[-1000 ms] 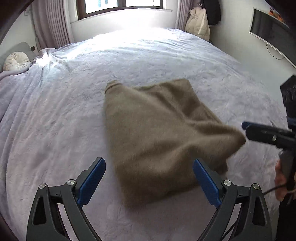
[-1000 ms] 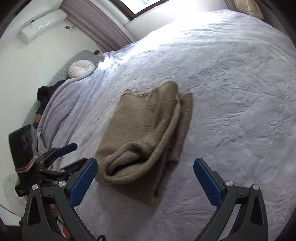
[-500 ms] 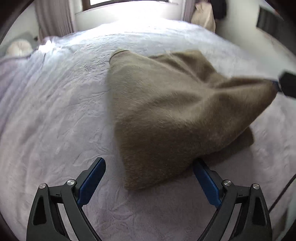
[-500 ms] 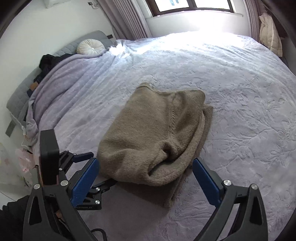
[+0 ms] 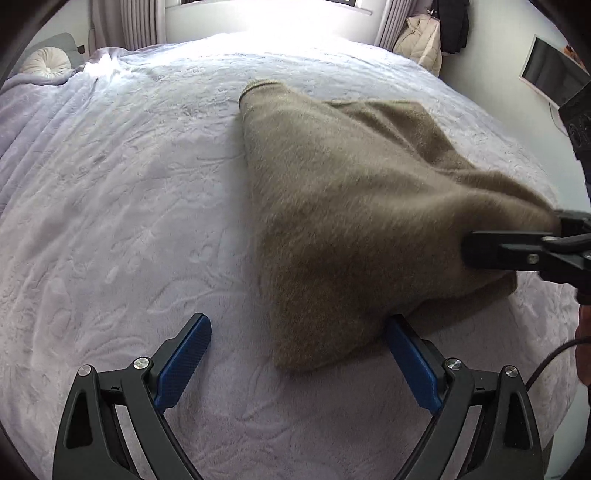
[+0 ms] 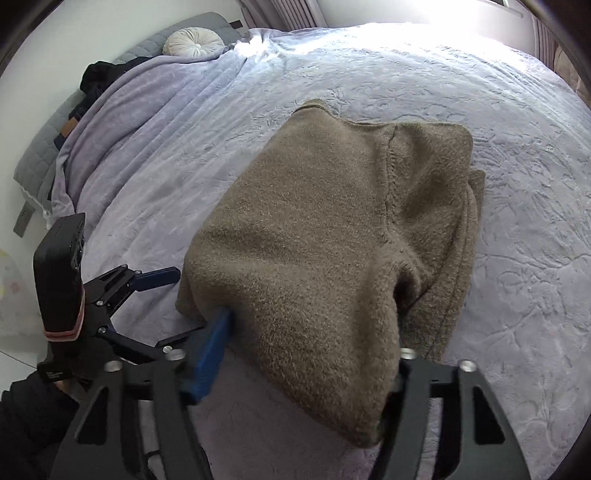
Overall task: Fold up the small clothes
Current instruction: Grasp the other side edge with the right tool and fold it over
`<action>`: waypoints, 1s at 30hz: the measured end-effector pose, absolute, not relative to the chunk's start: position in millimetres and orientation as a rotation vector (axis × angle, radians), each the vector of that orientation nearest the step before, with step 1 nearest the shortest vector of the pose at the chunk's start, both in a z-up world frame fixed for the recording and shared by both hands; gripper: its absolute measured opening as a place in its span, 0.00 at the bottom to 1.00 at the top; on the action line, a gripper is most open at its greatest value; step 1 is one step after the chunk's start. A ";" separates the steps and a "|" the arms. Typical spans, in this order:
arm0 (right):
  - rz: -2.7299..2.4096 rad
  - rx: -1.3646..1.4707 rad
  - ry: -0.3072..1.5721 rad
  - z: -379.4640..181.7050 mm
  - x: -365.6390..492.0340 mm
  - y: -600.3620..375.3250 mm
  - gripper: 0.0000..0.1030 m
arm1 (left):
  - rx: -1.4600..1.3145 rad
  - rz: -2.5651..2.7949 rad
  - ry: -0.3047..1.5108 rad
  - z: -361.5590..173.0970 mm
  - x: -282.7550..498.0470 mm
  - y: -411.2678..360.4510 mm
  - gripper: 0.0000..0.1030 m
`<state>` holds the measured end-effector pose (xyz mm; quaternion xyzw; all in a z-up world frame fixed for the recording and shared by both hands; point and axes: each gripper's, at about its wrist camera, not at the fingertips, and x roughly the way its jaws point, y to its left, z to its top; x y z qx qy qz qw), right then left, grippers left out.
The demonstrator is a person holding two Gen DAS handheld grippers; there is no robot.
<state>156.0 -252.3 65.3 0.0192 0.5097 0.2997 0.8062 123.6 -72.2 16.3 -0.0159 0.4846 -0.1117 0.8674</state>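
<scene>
The right gripper [image 6: 306,354] has its fingers spread around a bunched near corner of the brown sweater [image 6: 332,236], with knit draped between and over them; whether they are pinching it I cannot tell. The left gripper [image 5: 297,363] stands wide with nothing in it, its right blue pad [image 5: 410,363] touching or just beside the sweater's near corner, the left one over bare cover.

The sweater lies around the middle of the bed [image 5: 122,206], nearer its right edge in the left wrist view, collar end toward the window. It already looks doubled, with a lower layer showing along its right side in the right wrist view. I judge the fold to be partly done: a further fold and a flattening seem left.

The bed carries a pale lilac embossed plush cover. A round white cushion [image 6: 194,41] sits at the headboard end, dark clothes [image 6: 98,79] beside it, curtains [image 5: 125,22] and a hanging coat [image 5: 421,44] by the far wall
</scene>
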 end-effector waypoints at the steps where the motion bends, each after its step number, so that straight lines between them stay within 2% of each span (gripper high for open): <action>1: 0.655 0.071 1.083 68.6 156.1 -253.5 0.43 | -0.046 -0.248 1.012 18.1 125.8 -73.8 0.93; 3: 0.662 0.085 1.027 82.2 153.1 -255.8 0.22 | -0.047 -0.290 1.020 17.7 130.4 -81.0 0.93; 8: 0.665 0.105 0.999 95.1 152.9 -259.1 0.18 | 0.018 -0.307 1.024 9.2 133.0 -100.4 0.93; 11: 0.656 0.110 1.017 88.7 154.4 -258.3 0.12 | -0.034 -0.290 1.048 3.6 142.0 -93.1 0.93; 14: 0.688 0.176 0.986 98.0 152.1 -262.3 0.08 | -0.122 -0.130 0.998 16.3 147.7 -64.3 0.93; 17: 0.730 0.169 0.917 117.8 144.1 -261.6 0.07 | -0.286 -0.130 0.963 33.2 141.1 -31.0 0.93; 19: 0.726 0.121 0.906 118.7 138.7 -257.4 0.06 | -0.251 -0.097 0.958 36.9 129.9 -23.8 0.93; 25: 0.639 0.092 1.052 55.3 139.5 -269.2 0.07 | -0.147 -0.083 1.075 2.6 113.6 -27.4 0.93; 26: 0.626 0.102 1.078 46.2 140.2 -273.2 0.08 | -0.135 -0.089 1.077 1.9 111.3 -28.9 0.93; 27: 0.632 0.136 1.105 40.7 139.7 -279.3 0.14 | -0.113 -0.098 1.073 5.5 106.6 -30.0 0.93; 30: 0.651 0.190 1.087 54.2 133.9 -295.3 0.23 | -0.080 -0.183 1.010 36.2 87.8 -32.6 0.93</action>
